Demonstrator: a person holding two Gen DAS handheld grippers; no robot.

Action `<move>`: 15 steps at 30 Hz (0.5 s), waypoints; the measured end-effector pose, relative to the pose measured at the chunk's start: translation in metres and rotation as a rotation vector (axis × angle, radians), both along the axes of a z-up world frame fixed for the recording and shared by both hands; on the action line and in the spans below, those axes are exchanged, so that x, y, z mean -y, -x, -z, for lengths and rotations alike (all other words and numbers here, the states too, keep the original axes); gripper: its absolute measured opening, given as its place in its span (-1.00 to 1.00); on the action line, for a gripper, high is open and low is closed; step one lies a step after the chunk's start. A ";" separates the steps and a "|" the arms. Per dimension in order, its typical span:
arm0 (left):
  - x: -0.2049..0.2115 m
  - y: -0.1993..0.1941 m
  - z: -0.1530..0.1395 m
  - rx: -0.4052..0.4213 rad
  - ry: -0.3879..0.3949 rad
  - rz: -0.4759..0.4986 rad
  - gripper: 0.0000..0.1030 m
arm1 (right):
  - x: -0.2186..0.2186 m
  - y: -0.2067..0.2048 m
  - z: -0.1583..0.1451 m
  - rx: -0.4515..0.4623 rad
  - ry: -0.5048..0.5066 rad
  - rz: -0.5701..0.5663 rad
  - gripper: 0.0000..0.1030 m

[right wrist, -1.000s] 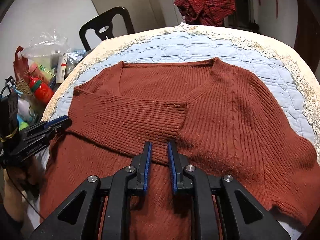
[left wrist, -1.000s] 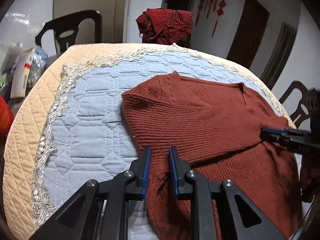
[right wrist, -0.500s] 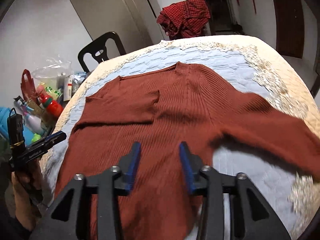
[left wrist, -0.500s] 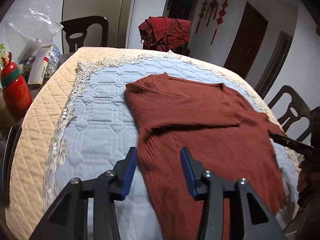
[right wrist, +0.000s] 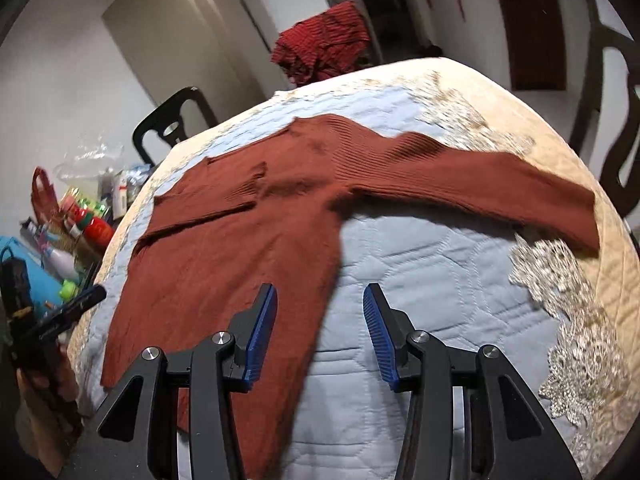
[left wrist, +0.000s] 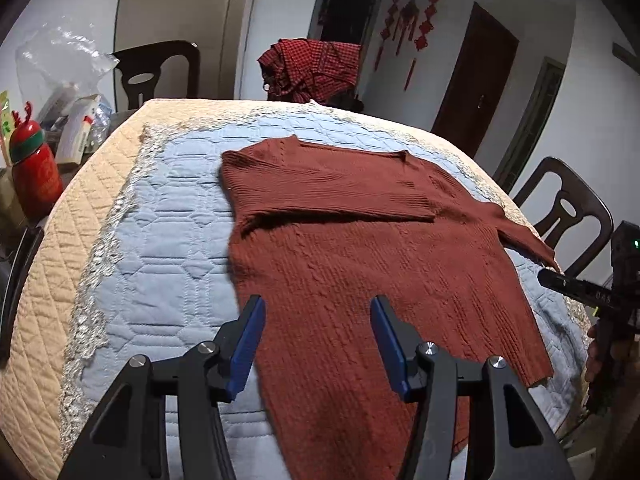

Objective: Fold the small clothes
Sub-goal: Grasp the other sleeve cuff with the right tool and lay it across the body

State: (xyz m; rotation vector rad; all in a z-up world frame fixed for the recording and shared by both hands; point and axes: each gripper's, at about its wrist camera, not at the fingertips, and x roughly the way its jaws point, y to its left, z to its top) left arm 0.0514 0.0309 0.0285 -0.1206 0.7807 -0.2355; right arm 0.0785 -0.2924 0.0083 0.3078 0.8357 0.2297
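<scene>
Left sleeve (left wrist: 332, 196): lying folded across the chest of the rust-red sweater (left wrist: 380, 280), where a second ago the grippers were pressing down on it.
Left gripper (left wrist: 316, 340): its jaws have just been opening and are now standing apart, gripping nothing; it is hovering above the sweater's lower body, farther back from the fold than before.
Sweater: lying flat on the blue quilted table cover (left wrist: 160, 248), hem toward the person.
Right gripper (right wrist: 318, 324): jaws likewise just opened and empty, now hanging over the sweater's right edge and bare quilt.
Right sleeve (right wrist: 480, 184): still stretched out across the cover.
Meaning: one sleeve fold is looking finished; the right sleeve is probably coming next.
</scene>
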 end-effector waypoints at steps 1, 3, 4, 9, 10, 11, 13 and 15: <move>0.003 -0.002 0.000 -0.001 -0.002 0.004 0.11 | 0.005 -0.002 0.002 -0.005 -0.020 0.023 -0.11; 0.008 -0.004 0.001 -0.002 0.001 0.016 0.11 | 0.014 -0.003 0.003 -0.006 -0.046 0.058 -0.11; 0.011 -0.006 0.001 0.000 -0.002 0.019 0.11 | 0.018 -0.005 0.004 -0.004 -0.054 0.075 -0.11; 0.021 -0.014 0.003 0.002 -0.016 0.027 0.11 | 0.043 -0.015 0.008 -0.015 -0.095 0.168 -0.11; 0.022 -0.016 0.003 0.002 -0.019 0.027 0.11 | 0.048 -0.016 0.010 -0.019 -0.106 0.183 -0.11; 0.023 -0.017 0.004 0.001 -0.021 0.027 0.11 | 0.054 -0.019 0.012 -0.029 -0.120 0.203 -0.11; 0.024 -0.020 0.006 -0.003 -0.021 0.028 0.11 | 0.063 -0.023 0.017 -0.049 -0.141 0.232 -0.11; 0.024 -0.023 0.010 -0.012 -0.025 0.026 0.11 | 0.072 -0.029 0.021 -0.059 -0.169 0.257 -0.11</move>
